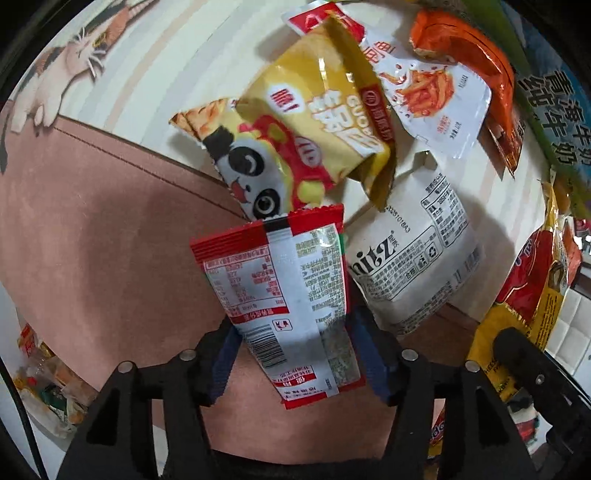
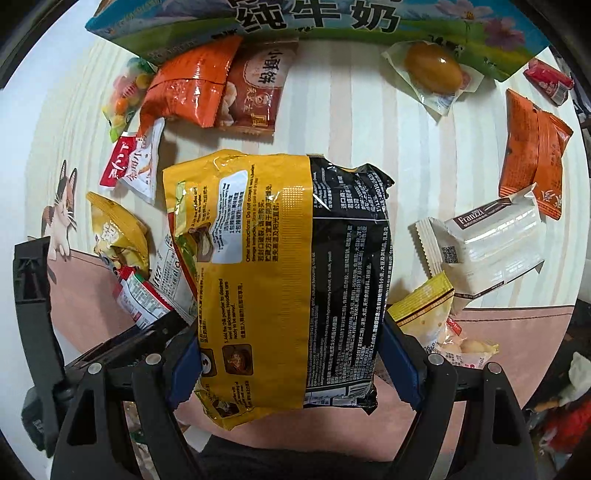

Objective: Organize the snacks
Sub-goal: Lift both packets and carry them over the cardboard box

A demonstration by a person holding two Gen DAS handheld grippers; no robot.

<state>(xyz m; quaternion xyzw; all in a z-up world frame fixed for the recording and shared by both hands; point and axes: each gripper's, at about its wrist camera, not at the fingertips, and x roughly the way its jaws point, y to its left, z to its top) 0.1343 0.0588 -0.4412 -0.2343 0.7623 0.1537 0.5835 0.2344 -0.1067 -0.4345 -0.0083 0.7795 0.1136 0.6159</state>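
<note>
Packets fill both tools: the left tool grips a small red-and-white sachet by its lower part, lifted over the pink mat at the desk's near edge, while the right tool clamps a big yellow-and-black noodle packet across its width, above the striped desk. Loose snacks lie scattered towards the far edge by the milk carton. Judging by this, each should be carried clear of the pile, set down flat with like items, and released only once resting, since crinkly film slips easily.
</note>
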